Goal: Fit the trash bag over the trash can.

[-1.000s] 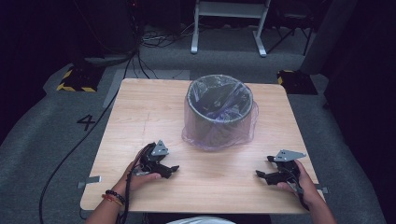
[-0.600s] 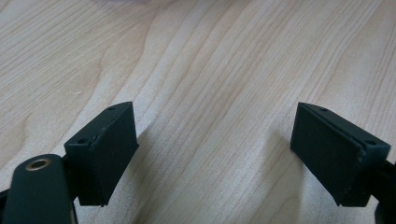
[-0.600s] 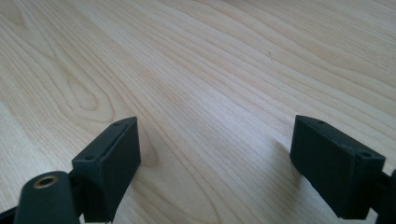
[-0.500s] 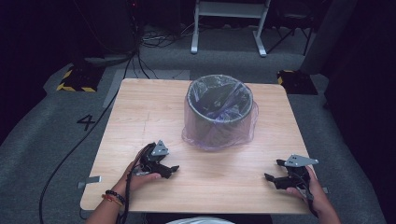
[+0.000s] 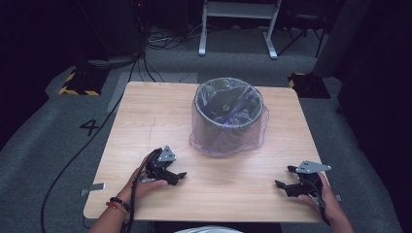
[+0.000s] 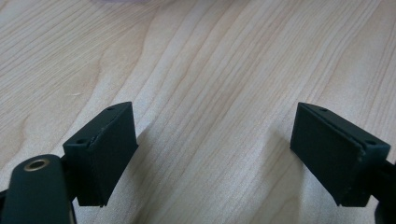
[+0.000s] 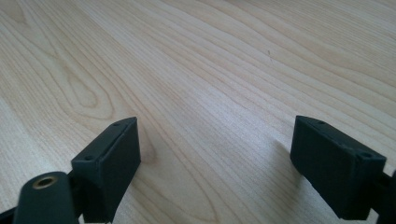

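Table point(image 5: 145, 111) bears lined bin point(image 5: 228, 116) in high view; gripper views: bare wood.

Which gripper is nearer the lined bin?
Left. The left gripper rests just in front of the bin, slightly to its left; the right gripper sits farther off near the table's right front corner.

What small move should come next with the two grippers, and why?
Probably bring the left gripper forward toward the bin. Both grippers rest open on the bare table, the right gripper too, with nothing between the jaws. The bin with its loose bag is the nearest thing.
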A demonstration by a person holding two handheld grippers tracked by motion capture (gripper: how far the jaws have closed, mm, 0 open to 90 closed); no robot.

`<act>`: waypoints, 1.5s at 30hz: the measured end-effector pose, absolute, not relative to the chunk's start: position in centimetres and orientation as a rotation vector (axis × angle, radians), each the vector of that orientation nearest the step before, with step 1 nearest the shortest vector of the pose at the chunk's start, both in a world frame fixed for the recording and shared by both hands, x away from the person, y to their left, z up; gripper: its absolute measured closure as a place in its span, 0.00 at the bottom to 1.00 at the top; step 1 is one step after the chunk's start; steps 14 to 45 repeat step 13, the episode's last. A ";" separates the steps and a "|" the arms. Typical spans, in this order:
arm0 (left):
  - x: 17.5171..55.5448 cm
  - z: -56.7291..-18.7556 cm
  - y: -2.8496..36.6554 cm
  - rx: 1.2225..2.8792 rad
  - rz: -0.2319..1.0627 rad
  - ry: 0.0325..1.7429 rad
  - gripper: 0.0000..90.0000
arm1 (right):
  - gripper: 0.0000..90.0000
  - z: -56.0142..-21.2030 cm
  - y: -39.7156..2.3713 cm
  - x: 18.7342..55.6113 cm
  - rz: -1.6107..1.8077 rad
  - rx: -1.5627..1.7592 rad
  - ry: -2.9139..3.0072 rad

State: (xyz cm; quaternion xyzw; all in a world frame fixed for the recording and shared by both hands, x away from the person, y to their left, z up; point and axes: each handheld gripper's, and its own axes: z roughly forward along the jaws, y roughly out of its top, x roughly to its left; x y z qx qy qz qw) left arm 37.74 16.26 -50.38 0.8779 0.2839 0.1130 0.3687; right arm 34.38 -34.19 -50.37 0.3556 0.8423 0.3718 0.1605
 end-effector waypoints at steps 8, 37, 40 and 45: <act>37.7 -50.4 16.2 2.254 0.290 0.730 0.16 | 0.18 -50.4 -34.2 34.4 1.062 1.014 2.407; 37.8 -50.4 16.2 2.254 0.291 0.729 0.16 | 0.18 -50.4 -34.2 34.4 1.065 1.014 2.407; 37.8 -50.4 16.2 2.254 0.291 0.729 0.16 | 0.18 -50.4 -34.2 34.4 1.065 1.014 2.407; 37.8 -50.4 16.2 2.254 0.291 0.729 0.16 | 0.18 -50.4 -34.2 34.4 1.065 1.014 2.407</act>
